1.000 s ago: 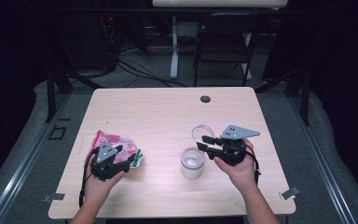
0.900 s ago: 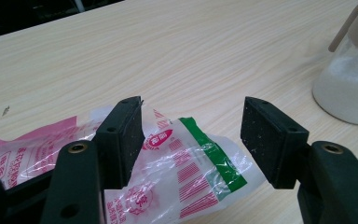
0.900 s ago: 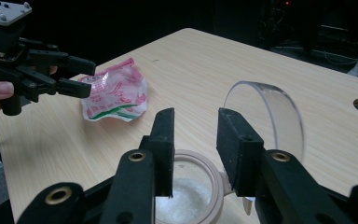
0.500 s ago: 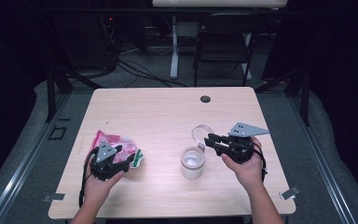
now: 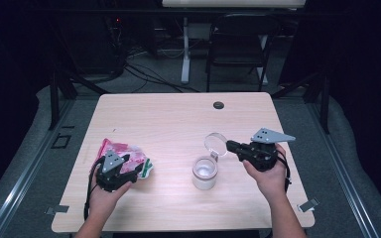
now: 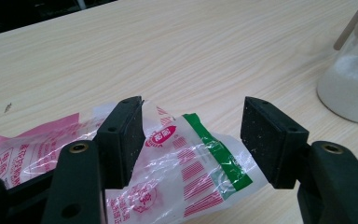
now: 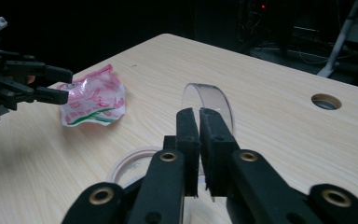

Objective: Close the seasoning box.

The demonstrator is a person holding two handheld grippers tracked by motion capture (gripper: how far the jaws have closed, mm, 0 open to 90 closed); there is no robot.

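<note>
Light wooden table (image 5: pixel 178 124) with a jar and a plastic bag on it

The tabletop is pale wood grain with a small round dark grommet hole (image 5: pixel 219 105) near its far edge. A clear jar (image 5: pixel 205 172) holding white powder stands toward the near right of the middle, its hinged clear lid (image 5: pixel 215 144) flipped up behind it. A crumpled clear plastic bag (image 5: pixel 129 156) printed in pink, red and green lies on the near left part, well apart from the jar.
</note>
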